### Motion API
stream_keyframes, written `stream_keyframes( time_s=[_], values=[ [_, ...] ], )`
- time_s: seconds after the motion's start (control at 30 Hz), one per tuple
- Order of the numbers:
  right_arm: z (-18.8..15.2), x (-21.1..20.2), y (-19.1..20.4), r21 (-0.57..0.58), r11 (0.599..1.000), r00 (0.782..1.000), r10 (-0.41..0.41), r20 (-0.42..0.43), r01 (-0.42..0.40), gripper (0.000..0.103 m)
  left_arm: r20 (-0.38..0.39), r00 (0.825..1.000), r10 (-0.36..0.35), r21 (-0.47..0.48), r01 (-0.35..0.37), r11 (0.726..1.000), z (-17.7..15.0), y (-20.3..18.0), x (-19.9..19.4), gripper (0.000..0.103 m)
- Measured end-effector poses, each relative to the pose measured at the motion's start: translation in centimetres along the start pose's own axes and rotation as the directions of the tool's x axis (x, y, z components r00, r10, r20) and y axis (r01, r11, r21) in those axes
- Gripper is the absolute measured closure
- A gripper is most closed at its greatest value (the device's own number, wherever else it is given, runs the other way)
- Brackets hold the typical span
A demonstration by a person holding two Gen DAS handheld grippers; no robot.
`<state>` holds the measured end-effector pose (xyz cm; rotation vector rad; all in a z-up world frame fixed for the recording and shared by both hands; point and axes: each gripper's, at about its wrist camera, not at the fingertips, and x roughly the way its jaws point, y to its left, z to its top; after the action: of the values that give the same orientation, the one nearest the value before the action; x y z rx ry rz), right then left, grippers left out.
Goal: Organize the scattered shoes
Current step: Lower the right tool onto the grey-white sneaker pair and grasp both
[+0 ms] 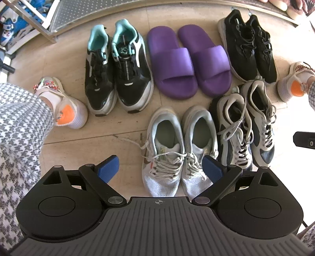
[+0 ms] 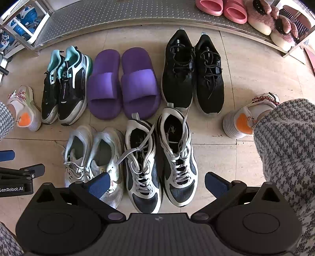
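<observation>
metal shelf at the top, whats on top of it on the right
On the metal shelf: pink slides and fluffy pink slippers. Its far right end is cut off by the frame.

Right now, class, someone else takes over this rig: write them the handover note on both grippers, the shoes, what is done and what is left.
Left gripper: open, empty, above the white sneakers.
Right gripper: open, empty, above the white-and-navy sneakers.
Back row, paired on the floor: black-and-teal sneakers, purple slides, black sneakers.
Front row: the white pair and the white-and-navy pair, side by side.
Done: all five pairs appear matched and lined up.
Left: probably only straightening loose laces; the metal shelf behind has bare space, if pairs belong there.
</observation>
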<state>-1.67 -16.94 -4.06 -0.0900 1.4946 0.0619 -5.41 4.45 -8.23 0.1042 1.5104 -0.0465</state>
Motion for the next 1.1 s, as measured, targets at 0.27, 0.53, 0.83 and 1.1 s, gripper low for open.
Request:
stream_keyframes(
  time_s=[0.27,0.53,0.83,1.1],
  values=[
    [-0.1,0.2,0.1,0.002,1.0,1.0,-0.001,-0.006,0.001,0.001,-0.011,1.0,0.001,-0.009,-0.001,1.0,0.0,0.2,0.2,0.008],
    [2.9,-0.9,-1.3,0.001,1.0,0.998,-0.005,0.055,0.005,0.001,0.014,0.995,0.1,-0.088,-0.099,0.991,3.3,2.1,0.3,0.008],
    [7.7,-0.4,-2.7,-0.115,0.991,0.978,-0.048,0.203,0.072,0.004,-0.056,0.998,0.039,-0.091,-0.044,0.995,6.9,1.9,2.8,0.006],
    [6.9,10.8,-1.4,-0.081,0.995,0.976,0.035,-0.213,-0.053,0.044,-0.121,0.992,-0.016,-0.026,0.013,1.0,6.7,0.0,5.1,0.016]
  ],
)
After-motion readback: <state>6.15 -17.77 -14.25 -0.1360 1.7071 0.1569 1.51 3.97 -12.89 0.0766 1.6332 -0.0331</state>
